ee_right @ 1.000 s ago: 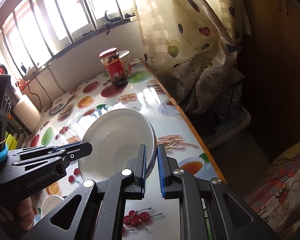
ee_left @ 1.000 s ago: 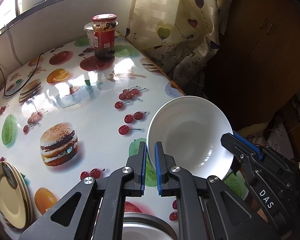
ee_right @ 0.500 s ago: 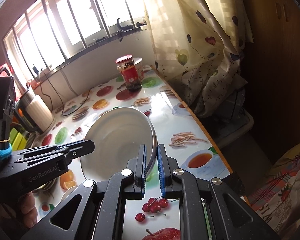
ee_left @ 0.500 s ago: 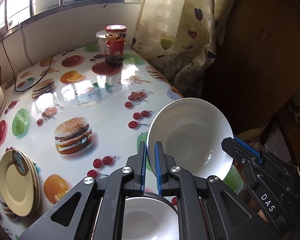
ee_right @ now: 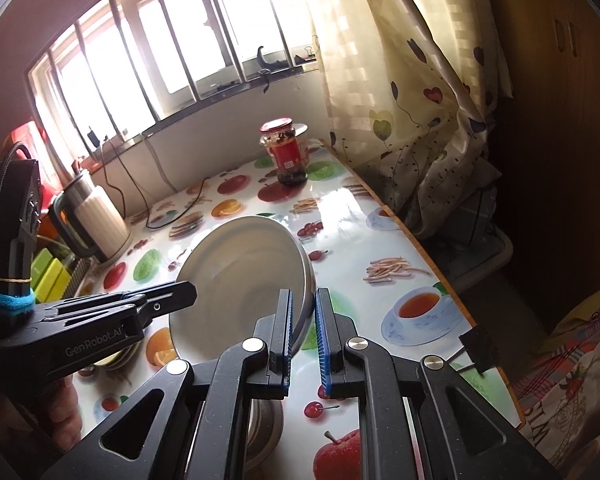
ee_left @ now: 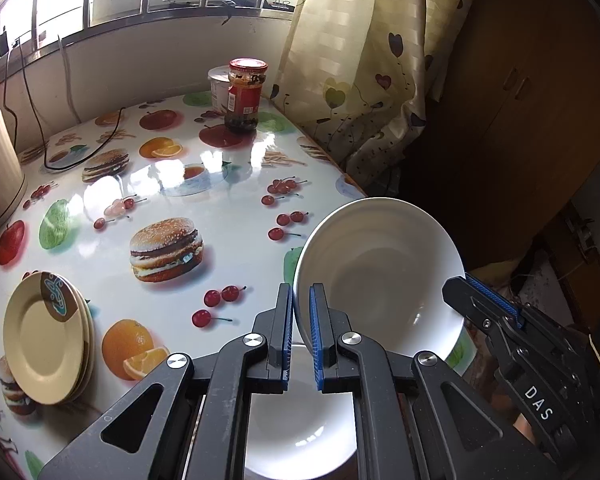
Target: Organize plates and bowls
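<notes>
White bowl (ee_left: pixel 380 276) clamped at opposite rims by left gripper (ee_left: pixel 300 320) and right gripper (ee_right: pixel 302 320), tilted above second bowl (ee_left: pixel 300 420) on table (ee_left: pixel 228 200); yellow plates (ee_left: pixel 44 340) stacked left.

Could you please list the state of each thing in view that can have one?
Large white ceramic bowl: lifted off the table, tilted, clamped at opposite rims by both grippers.
Left gripper: shut on the bowl's rim.
Right gripper: shut on the opposite rim.
Second white bowl: upright and empty below the left gripper.
Cream plates: stacked on the table.
Red-lidded glass jar: upright, lid on.
</notes>
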### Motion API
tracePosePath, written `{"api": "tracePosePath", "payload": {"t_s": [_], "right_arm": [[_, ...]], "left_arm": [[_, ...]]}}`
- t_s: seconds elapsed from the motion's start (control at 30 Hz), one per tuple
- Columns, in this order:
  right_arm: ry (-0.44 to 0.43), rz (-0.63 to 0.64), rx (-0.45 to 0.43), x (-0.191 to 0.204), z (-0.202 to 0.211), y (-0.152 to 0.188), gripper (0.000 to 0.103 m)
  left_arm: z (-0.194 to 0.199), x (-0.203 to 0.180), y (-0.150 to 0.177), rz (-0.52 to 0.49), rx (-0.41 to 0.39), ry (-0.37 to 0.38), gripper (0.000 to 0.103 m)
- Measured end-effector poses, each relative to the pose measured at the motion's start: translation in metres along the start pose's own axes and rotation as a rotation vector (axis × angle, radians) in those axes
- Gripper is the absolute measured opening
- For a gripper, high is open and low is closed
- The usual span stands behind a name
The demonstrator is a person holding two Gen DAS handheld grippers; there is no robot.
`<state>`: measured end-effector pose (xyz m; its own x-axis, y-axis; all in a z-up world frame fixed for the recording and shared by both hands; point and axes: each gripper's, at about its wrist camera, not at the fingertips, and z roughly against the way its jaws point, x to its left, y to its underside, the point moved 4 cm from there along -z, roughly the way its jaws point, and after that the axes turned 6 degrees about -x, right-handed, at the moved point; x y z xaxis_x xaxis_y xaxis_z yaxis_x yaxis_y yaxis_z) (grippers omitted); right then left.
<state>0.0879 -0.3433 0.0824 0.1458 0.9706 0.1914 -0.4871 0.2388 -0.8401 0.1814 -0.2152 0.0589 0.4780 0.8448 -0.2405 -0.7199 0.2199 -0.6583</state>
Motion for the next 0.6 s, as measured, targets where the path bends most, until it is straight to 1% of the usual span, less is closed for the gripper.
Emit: {"api": "tracePosePath", "payload": {"t_s": [0.4,0.6], "right_arm": [[-0.037,0.014,0.013,0.022,0.012,0.02,0.012],[-0.063,0.018,0.044,0.031,0.008,0.034,0.012]], "left_arm": [[0.018,0.02,0.025,0.032,0.002,-0.014,0.008],[0.024,0.031,0.039,0.048,0.002,-0.03,0.008]]}}
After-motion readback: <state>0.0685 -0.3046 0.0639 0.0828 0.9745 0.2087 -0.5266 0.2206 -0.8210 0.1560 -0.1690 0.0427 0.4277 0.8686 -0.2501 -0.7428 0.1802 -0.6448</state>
